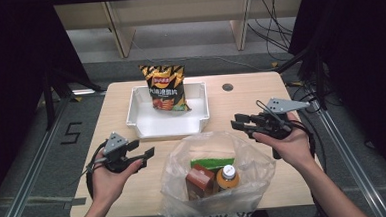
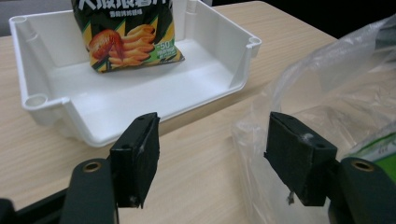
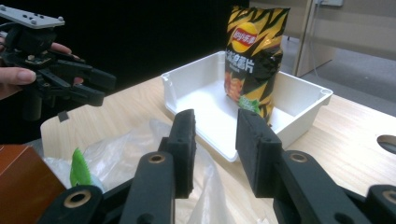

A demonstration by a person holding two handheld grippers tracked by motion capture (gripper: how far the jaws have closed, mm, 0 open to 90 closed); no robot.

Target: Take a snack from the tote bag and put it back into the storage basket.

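Plastic bag (image 1: 217,175) between both hand-held grippers

The bare tabletop (image 1: 120,105) left and right of the tray (image 1: 143,125) and bag (image 1: 183,154) is free to pass, the chip bag (image 1: 165,87) blocks the tray's back, and the bag's mouth is crowded with a box (image 1: 199,181) and bottle (image 1: 227,177).
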